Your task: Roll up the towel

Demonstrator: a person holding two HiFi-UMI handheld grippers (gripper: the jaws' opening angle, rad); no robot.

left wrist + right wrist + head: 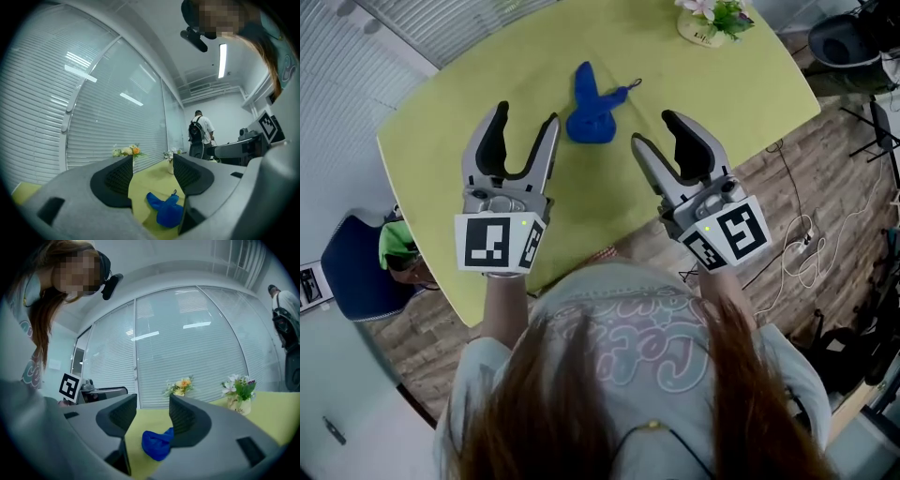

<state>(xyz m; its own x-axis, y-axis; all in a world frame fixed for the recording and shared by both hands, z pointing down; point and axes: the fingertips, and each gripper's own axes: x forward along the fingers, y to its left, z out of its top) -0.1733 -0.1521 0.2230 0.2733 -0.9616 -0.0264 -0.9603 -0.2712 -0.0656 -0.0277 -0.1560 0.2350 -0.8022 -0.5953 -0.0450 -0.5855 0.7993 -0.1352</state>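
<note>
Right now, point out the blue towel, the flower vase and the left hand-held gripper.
blue towel [591,122], head view, on its bunched lower lump.
flower vase [696,36], head view, on its pale body.
left hand-held gripper [526,117], head view, midway between its open fingertips.

Pink lettering on the person's shirt, unreadable; no other legible text

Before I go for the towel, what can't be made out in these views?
1. Towel: head view, too small to tell rolled from merely bunched.
2. Towel's right end: right gripper view, hidden behind a jaw.
3. Flower pot: head view, cut off by the top edge.
</note>
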